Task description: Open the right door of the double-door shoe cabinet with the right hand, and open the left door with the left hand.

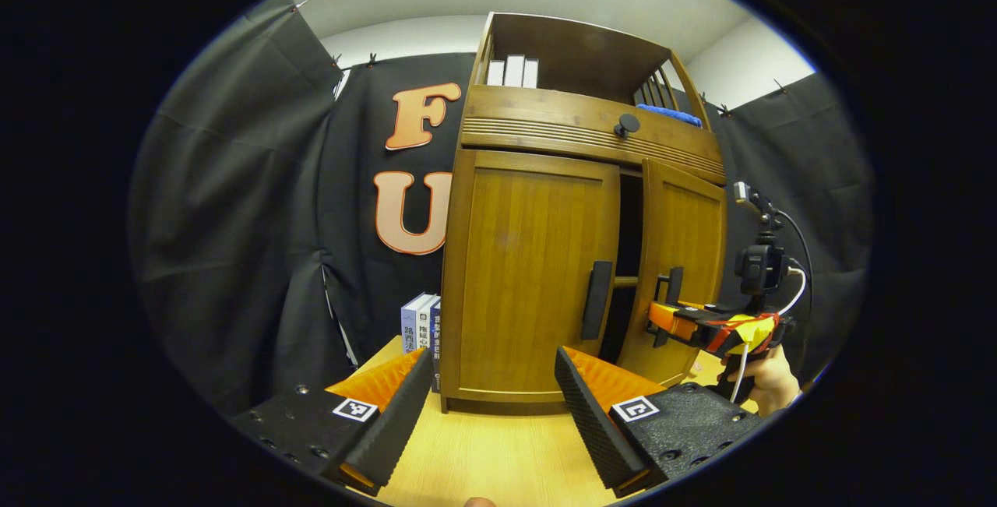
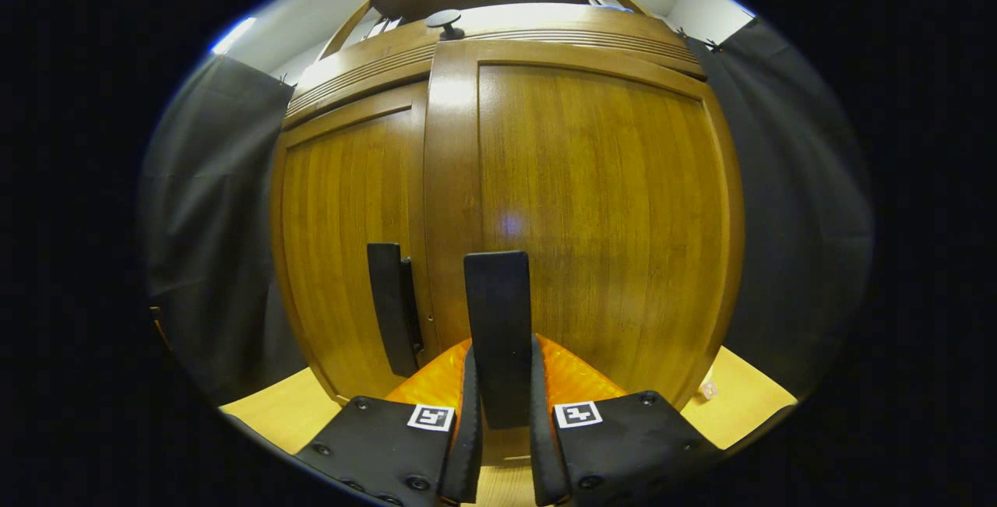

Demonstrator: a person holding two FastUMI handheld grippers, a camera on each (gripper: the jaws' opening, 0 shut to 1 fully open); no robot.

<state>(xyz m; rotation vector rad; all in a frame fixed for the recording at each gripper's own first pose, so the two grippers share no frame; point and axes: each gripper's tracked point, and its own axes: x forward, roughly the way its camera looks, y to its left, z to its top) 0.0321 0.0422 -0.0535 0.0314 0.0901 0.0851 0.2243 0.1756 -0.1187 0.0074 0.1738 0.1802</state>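
Double-door shoe cabinet (image 1: pixel 537 203) standing on the pale wooden tabletop (image 1: pixel 498 452), books (image 1: pixel 420 324) just beside its left flank. Right door (image 2: pixel 600 211) already swung partly out, a dark gap visible between the 2 doors in the left gripper view. Right gripper (image 2: pixel 502 445) clamped on the right door's handle (image 2: pixel 498 320), both fingers pressing its sides; seen from the left gripper view, that same gripper sits at the handle with a hand below it. Left door (image 1: pixel 530 273) flush with the frame, its handle (image 1: pixel 597 301) untouched. Left gripper (image 1: pixel 498 406) spread wide, holding nothing, facing the left door from a little way off. Judged from this: step 1 of 2 under way but not finished, right door needing more swing; step 2, closing on the left handle and pulling, not yet begun.
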